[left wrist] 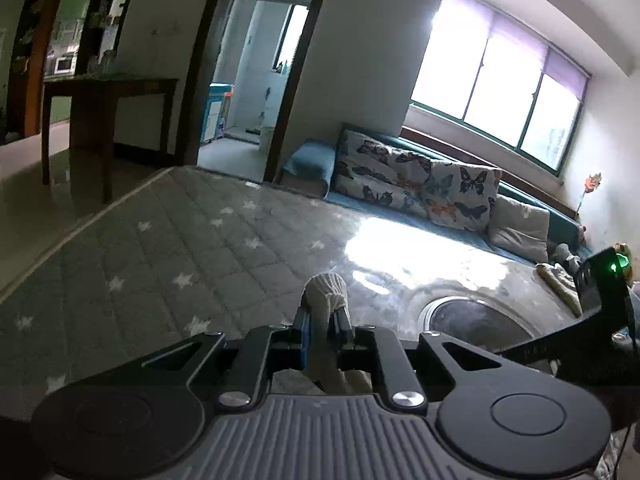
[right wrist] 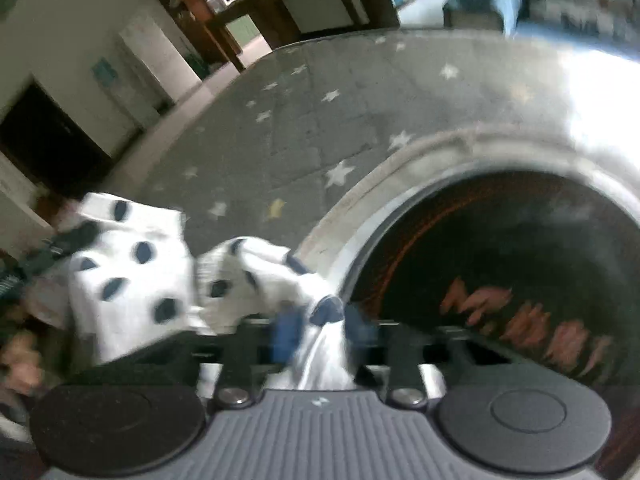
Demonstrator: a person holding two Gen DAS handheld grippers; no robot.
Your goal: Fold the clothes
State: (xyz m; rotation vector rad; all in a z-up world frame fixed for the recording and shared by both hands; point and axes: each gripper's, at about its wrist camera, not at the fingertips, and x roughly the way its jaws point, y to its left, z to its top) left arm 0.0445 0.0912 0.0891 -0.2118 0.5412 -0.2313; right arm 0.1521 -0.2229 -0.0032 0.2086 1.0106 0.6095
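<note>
My left gripper (left wrist: pixel 325 312) is shut on a cream ribbed edge of the garment (left wrist: pixel 325 290), held above the grey star-patterned mat (left wrist: pixel 168 248). My right gripper (right wrist: pixel 320 322) is shut on white cloth with dark blue dots (right wrist: pixel 132 280); the cloth bunches to the left of the fingers and hangs down between them. The right wrist view is blurred. The right gripper's black body (left wrist: pixel 600 304) shows at the right edge of the left wrist view. The rest of the garment is hidden below both grippers.
A round metal-rimmed basin with a dark inside (right wrist: pixel 500 272) sits on the mat, also in the left wrist view (left wrist: pixel 476 316). Butterfly cushions (left wrist: pixel 416 184) line a teal sofa under the window. A dark wooden table (left wrist: pixel 108 92) stands at the far left.
</note>
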